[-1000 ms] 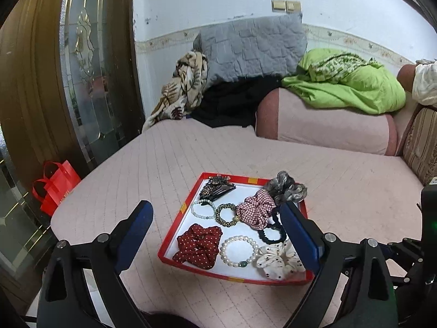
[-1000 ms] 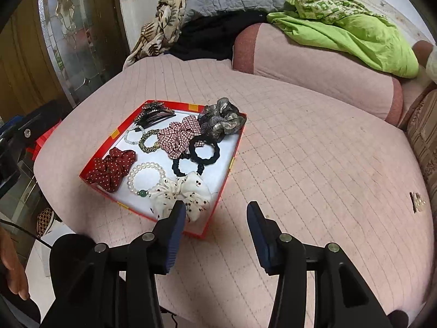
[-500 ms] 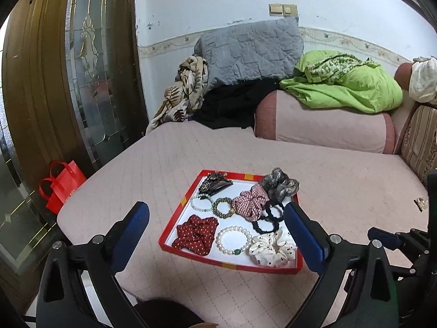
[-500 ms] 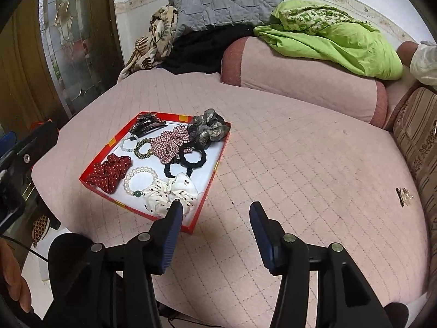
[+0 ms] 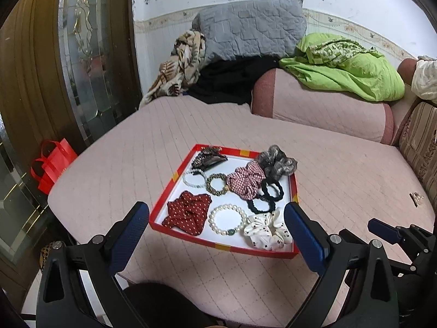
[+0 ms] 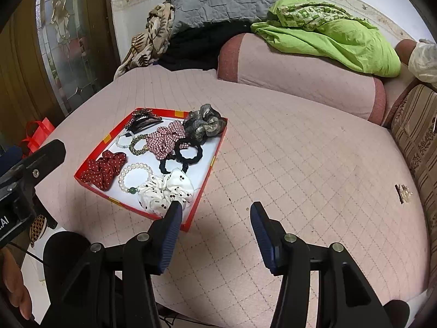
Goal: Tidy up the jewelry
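Note:
A red-rimmed white tray point(image 5: 174, 183) point(image 6: 103, 142) lies on the pink quilted bed. It holds a red dotted scrunchie point(image 5: 188, 213), a pearl bracelet point(image 5: 226, 218), a white cherry-print scrunchie point(image 6: 164, 191), black hair ties point(image 5: 266, 194), a checked scrunchie point(image 5: 245, 181), a grey scrunchie point(image 6: 206, 123), two bead bracelets and a dark hair clip point(image 5: 207, 158). My left gripper point(image 5: 215, 210) hovers wide open before the tray's near edge. Off the tray's near right corner, my right gripper point(image 6: 215, 205) is open and holds nothing.
A small hair clip point(image 6: 402, 194) lies alone on the bed far right, by a striped cushion point(image 6: 418, 142). A pink bolster point(image 6: 300, 76), green blanket and grey pillow line the back. A red bag point(image 5: 52, 164) sits by the glass door at left.
Both cameras have drawn back a little, so the tray looks smaller and farther away. The right jaws stand slightly wider. Nothing in the tray has moved.

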`<act>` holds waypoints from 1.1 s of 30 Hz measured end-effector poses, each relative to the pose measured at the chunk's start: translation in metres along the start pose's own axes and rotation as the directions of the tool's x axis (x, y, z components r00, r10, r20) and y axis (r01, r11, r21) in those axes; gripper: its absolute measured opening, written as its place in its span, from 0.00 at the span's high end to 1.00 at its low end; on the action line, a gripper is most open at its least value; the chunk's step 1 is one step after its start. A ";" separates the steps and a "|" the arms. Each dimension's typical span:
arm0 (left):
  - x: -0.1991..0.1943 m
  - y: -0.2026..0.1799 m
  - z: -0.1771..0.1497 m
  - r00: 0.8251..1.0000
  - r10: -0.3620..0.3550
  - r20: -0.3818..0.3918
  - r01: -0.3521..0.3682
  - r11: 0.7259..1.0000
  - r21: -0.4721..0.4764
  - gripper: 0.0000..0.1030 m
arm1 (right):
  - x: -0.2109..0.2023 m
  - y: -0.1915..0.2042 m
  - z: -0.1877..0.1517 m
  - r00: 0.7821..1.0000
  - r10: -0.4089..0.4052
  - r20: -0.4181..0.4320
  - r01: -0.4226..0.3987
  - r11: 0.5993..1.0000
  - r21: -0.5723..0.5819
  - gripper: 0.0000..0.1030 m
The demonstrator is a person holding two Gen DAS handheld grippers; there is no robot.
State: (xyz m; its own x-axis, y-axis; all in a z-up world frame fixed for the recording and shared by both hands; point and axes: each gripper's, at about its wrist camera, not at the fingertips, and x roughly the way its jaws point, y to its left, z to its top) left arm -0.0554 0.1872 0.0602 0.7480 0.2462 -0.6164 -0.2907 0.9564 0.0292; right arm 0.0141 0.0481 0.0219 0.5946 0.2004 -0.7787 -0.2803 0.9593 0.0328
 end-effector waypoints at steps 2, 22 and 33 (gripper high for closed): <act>0.002 -0.001 -0.001 1.000 -0.003 -0.008 0.003 1.000 0.001 0.04 | 0.001 0.000 -0.001 1.000 -0.001 -0.004 0.001 1.000 0.000 0.45; 0.016 -0.003 -0.005 0.995 -0.062 -0.074 0.063 0.998 0.006 0.04 | 0.006 -0.001 -0.001 1.000 -0.013 -0.012 0.013 1.000 0.003 0.44; 0.020 -0.006 -0.008 0.993 -0.072 -0.093 0.073 0.997 0.007 0.04 | 0.007 -0.002 -0.002 1.000 -0.014 -0.017 0.014 1.000 0.007 0.43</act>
State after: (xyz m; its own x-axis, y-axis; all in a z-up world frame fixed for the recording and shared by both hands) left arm -0.0439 0.1855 0.0410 0.7081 0.1608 -0.6876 -0.2310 0.9729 -0.0104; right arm 0.0178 0.0469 0.0154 0.5857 0.1832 -0.7896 -0.2666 0.9635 0.0258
